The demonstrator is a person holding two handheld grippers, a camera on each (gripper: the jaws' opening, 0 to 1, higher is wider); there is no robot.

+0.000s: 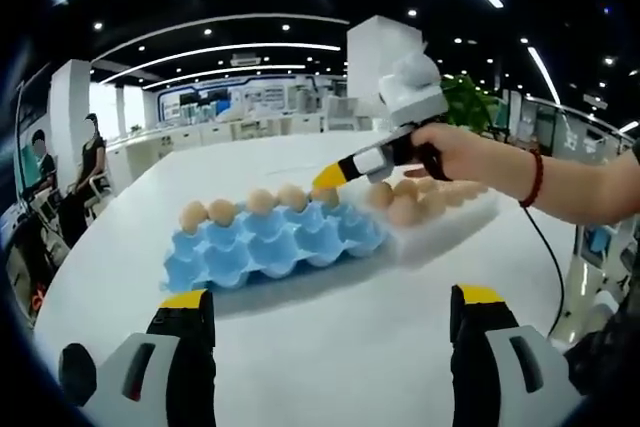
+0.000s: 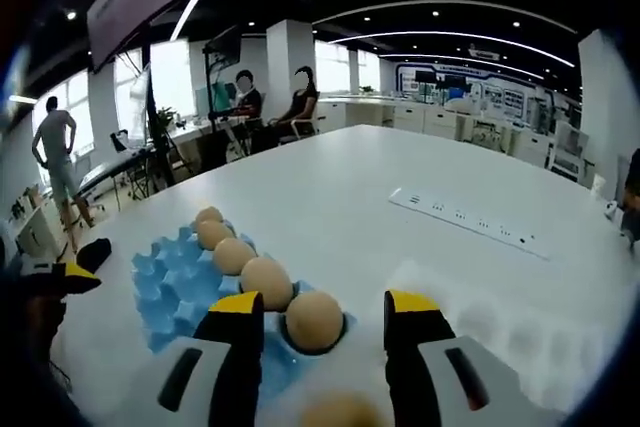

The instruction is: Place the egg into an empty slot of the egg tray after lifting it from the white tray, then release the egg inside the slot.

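A: Left gripper view, itemise.

B: Left tool, bottom edge, yellow-tipped jaws wide apart, nothing between them. Blue egg tray, centre, on the white counter; a row of eggs along its far side, near rows empty. White tray, right of centre, touching or just beside the blue one, several eggs in it. Right tool, held by a hand, entering from the right; its tip is over the end of the egg row. Jaw gap unreadable from here.

A: Right gripper view?

B: Right tool, bottom centre, jaws parted. Egg between them, seated in a slot of the egg tray at the near end of the row; no visible contact with either jaw, so likely let go. White tray, lower right. Power strip, right of centre. Left tool's tip at the left edge.

A: Hazards?

B: Judged: a jaw brushing the egg on withdrawal could tip it out or knock its neighbour; a sideways pull is the cause.
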